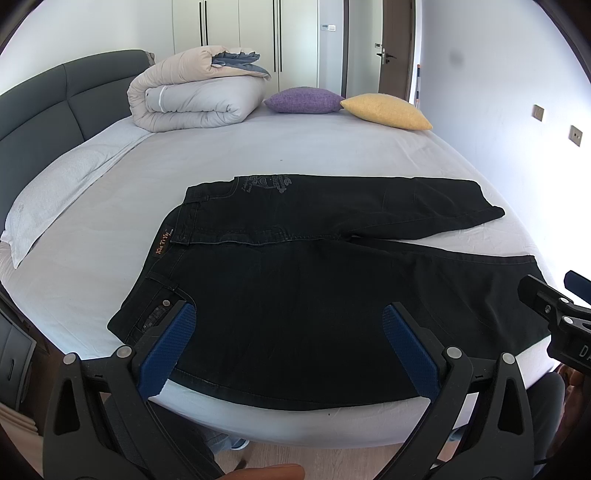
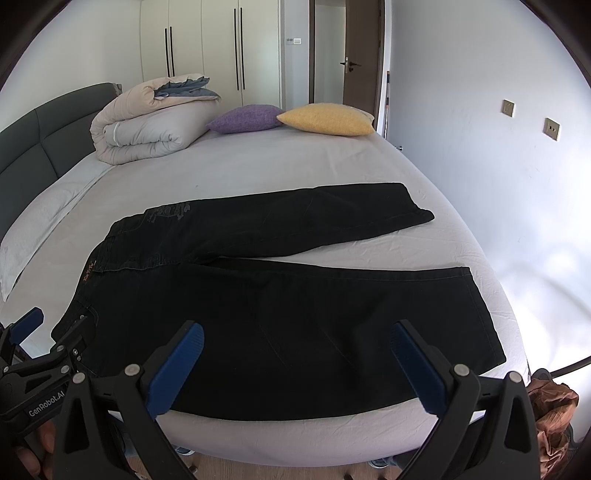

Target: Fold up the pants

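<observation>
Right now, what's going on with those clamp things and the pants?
Left tool open, right tool open, both empty above near edge. Black pants flat on bed, legs spread, unfolded. Nothing blocking.

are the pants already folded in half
No, the pants lie spread flat on the bed with both legs apart.

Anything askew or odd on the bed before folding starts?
The black pants lie flat, but the legs splay apart in a V, the far leg angled away. Both grippers, left and right, are open.

bed (image 1: 295,155) | rolled duvet (image 1: 192,99) | purple cushion (image 1: 303,99) touching yellow cushion (image 1: 388,110) | wardrobe (image 1: 240,26)
</observation>
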`<action>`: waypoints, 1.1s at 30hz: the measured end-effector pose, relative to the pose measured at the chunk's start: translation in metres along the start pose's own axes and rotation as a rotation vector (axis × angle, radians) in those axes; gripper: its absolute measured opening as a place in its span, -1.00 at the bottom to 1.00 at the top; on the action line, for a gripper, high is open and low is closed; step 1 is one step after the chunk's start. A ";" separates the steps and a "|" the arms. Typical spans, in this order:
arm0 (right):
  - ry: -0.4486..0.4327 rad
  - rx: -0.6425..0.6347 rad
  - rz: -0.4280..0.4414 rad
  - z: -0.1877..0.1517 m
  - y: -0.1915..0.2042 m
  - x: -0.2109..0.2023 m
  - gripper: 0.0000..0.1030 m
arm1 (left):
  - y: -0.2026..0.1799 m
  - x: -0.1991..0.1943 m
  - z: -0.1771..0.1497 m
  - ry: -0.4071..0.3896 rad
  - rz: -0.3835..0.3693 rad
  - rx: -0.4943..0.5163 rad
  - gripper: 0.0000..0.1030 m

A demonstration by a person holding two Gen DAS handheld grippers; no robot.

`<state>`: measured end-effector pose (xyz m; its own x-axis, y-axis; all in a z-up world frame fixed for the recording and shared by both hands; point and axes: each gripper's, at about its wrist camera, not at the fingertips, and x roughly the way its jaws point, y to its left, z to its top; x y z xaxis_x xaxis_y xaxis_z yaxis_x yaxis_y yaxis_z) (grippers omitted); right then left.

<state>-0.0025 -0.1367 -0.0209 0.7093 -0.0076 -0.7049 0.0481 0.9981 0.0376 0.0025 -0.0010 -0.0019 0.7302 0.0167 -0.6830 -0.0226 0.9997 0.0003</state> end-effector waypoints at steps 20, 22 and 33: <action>0.003 -0.001 0.000 -0.002 0.005 0.003 1.00 | 0.001 -0.002 -0.003 0.003 0.000 0.001 1.00; 0.003 -0.002 0.000 -0.002 0.006 0.003 1.00 | 0.001 -0.002 -0.003 0.004 0.000 0.000 1.00; 0.011 -0.007 0.003 -0.013 0.024 0.012 1.00 | 0.006 0.005 -0.015 0.004 0.001 0.001 1.00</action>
<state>-0.0020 -0.1118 -0.0380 0.7017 -0.0039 -0.7125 0.0410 0.9986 0.0349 -0.0043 0.0046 -0.0159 0.7272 0.0173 -0.6862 -0.0226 0.9997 0.0013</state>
